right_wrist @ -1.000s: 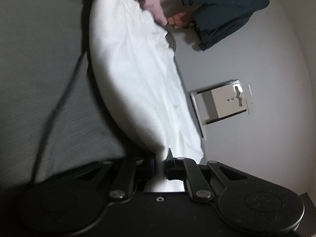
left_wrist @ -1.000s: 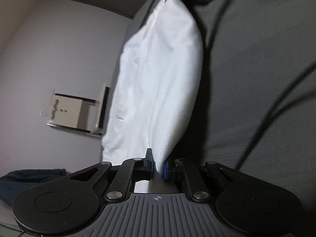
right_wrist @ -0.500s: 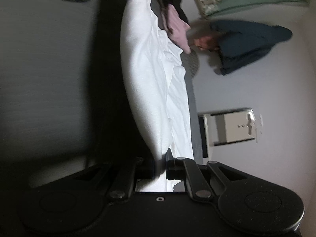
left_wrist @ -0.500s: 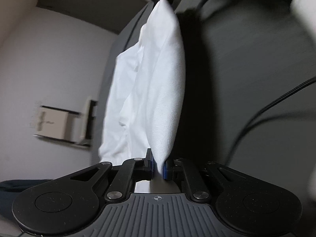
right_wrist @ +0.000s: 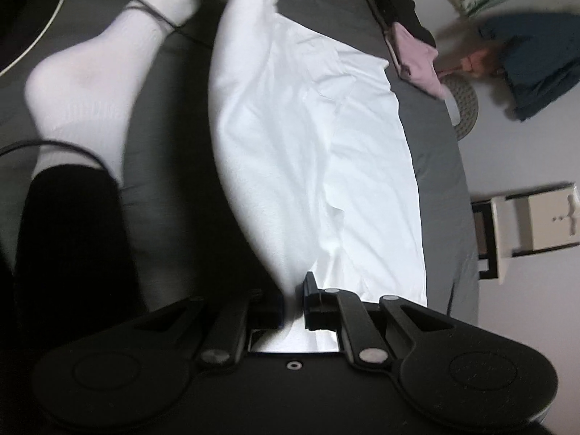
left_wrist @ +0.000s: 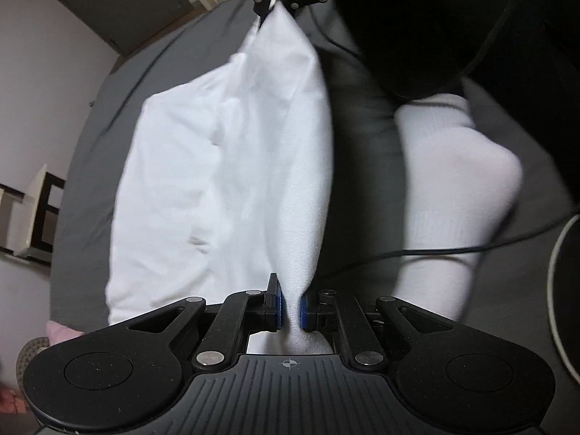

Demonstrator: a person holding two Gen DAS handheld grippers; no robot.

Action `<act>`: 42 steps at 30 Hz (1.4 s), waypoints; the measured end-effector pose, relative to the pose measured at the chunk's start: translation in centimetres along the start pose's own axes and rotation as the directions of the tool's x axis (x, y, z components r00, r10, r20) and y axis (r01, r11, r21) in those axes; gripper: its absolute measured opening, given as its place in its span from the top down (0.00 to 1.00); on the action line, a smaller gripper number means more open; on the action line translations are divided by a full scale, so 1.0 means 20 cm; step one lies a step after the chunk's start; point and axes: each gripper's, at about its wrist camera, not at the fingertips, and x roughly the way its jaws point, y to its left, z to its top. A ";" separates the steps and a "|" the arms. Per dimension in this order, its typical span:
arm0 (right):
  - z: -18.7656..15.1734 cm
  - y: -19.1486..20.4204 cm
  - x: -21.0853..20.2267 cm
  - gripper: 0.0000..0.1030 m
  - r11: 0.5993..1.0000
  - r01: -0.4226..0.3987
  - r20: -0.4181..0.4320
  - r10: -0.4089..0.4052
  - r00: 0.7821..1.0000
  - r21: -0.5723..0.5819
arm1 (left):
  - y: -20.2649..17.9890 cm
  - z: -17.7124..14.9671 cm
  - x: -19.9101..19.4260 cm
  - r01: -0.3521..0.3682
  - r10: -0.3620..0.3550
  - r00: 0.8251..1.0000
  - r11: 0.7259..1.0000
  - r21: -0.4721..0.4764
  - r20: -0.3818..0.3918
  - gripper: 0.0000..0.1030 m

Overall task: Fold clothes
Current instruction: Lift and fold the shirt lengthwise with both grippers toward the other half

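While the white garment [left_wrist: 232, 166] hangs stretched over the grey bed [left_wrist: 94, 137], the left claw [left_wrist: 289, 308] is clamped on one corner and the right claw [right_wrist: 293, 306] on the opposite corner. Beside the garment, a white-socked foot [right_wrist: 90, 83] rests on the bed. Beyond the garment, folded pink clothes [right_wrist: 417, 58] lie near the bed edge. Motion blur obscures the garment's far fold.

Both wrist cameras sit right behind their fingers, looking along them from opposite ends, close over one stretched white cloth garment [left_wrist: 253, 152] [right_wrist: 308, 137], shared between them.
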 end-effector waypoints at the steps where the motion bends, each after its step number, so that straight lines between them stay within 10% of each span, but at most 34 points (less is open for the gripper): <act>1: 0.01 -0.06 0.02 0.90 1.000 -0.017 -0.002 0.017 1.000 0.018 | 0.07 0.00 0.01 -0.001 0.001 1.000 1.000 -0.025 0.001 0.92; 16: 0.10 -0.77 0.45 0.90 0.969 -0.145 -0.053 0.158 0.986 0.200 | 0.77 -0.06 0.33 -0.047 0.030 0.998 0.953 -0.298 -0.061 0.92; 29: 0.06 -0.97 0.85 0.88 0.922 -0.179 -0.096 0.224 0.970 0.343 | 1.03 -0.09 0.69 -0.072 0.009 0.987 0.920 -0.385 -0.162 0.92; 35: 0.02 -1.02 0.90 0.69 0.903 -0.153 -0.086 0.203 0.975 0.402 | 1.05 -0.12 0.77 -0.077 -0.003 0.983 0.902 -0.426 -0.185 0.81; 42: -0.18 -1.13 0.87 0.66 0.765 -0.169 0.052 0.175 0.983 0.622 | 1.10 -0.29 0.71 -0.109 0.030 0.990 0.768 -0.631 -0.135 0.67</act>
